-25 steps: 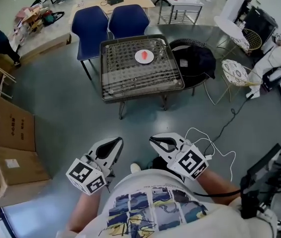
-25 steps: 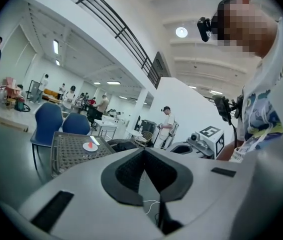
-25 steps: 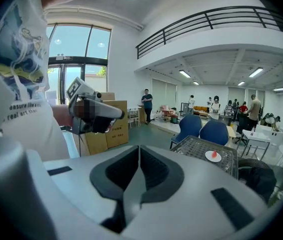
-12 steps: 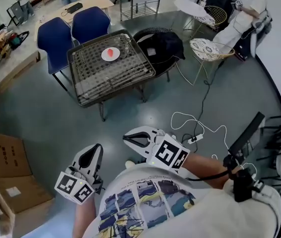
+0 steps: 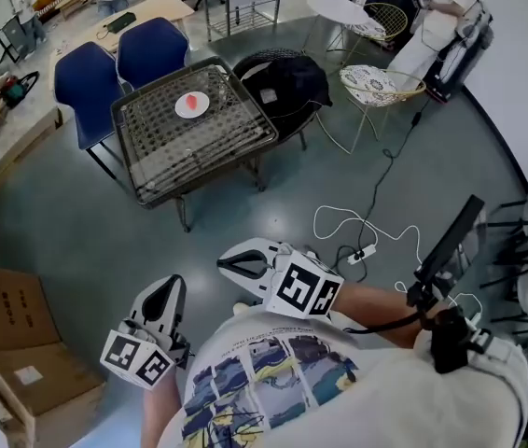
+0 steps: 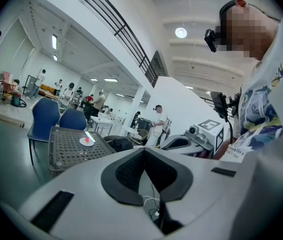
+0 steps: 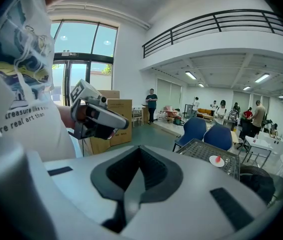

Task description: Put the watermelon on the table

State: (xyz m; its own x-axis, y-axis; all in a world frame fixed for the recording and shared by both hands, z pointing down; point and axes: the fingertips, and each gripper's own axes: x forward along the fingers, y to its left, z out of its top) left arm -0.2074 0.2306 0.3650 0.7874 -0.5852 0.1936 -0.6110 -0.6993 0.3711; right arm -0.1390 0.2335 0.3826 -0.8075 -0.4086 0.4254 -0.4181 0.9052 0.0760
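Note:
A red watermelon slice lies on a white plate on the wire-mesh table, far across the floor in the head view. Both grippers hang close to the person's torso, well short of the table. My left gripper is shut with nothing in it, and so is my right gripper. The left gripper view shows its closed jaws, with the plate small beyond them. In the right gripper view, past the closed jaws, the slice sits on the table.
Two blue chairs stand behind the table. A black round chair with a dark garment and a wire chair are to its right. A white cable and power strip lie on the floor. Cardboard boxes sit at the left.
The head view has swung, so the table now sits further up and left in frame. Both grippers have drifted a little left in view and stay shut.

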